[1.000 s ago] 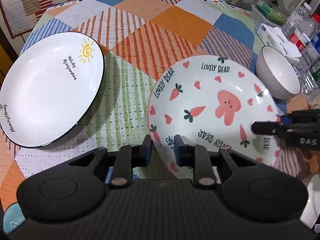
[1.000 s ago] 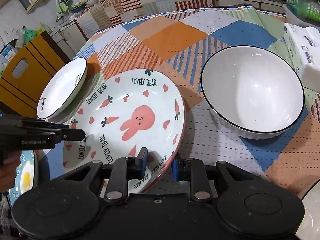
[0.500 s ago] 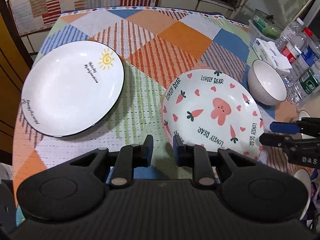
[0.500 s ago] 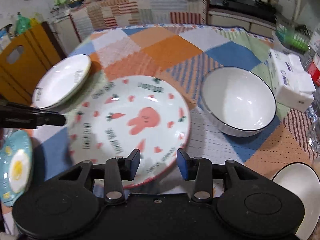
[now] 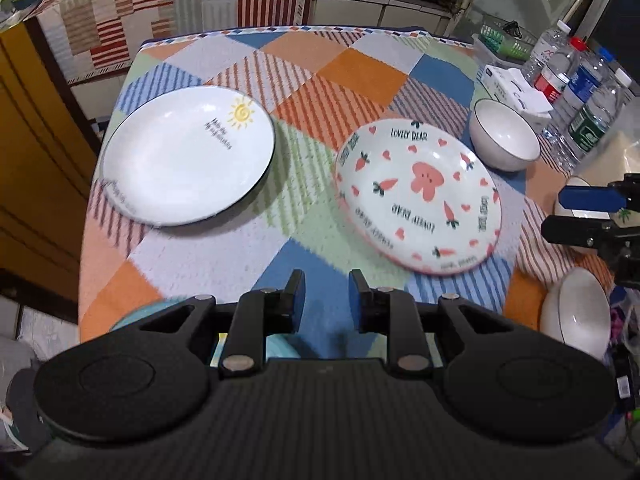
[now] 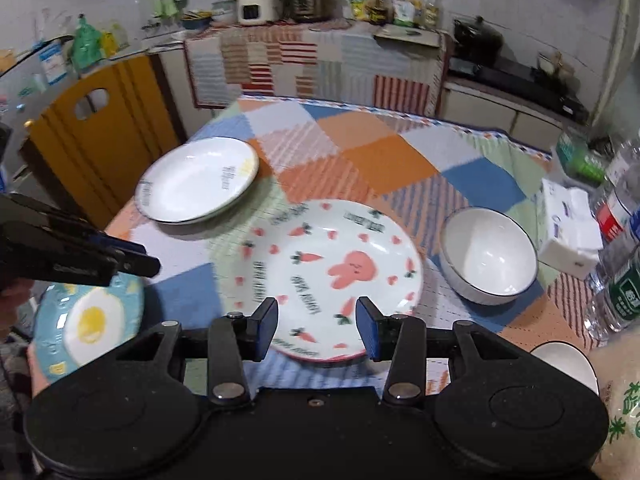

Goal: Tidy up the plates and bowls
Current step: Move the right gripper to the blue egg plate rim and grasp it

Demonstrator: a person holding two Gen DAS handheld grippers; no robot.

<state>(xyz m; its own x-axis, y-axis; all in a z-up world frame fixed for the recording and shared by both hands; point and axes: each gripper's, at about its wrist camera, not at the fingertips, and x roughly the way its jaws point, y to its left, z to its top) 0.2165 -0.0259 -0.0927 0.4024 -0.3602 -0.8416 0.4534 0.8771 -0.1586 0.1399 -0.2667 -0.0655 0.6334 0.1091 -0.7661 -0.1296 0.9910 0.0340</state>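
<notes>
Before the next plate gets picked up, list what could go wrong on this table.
1. The blue egg plate lies at the near table edge, under the left gripper; a clumsy grasp could push it off.
2. The white bowl sits close beside the bunny plate; sliding that plate sideways could knock them together.
3. The water bottles stand just behind the bowl; a wide swing of the right gripper might topple them.

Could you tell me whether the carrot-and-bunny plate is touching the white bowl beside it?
Apart. The right wrist view shows a strip of tablecloth between the bunny plate and the white bowl.
</notes>
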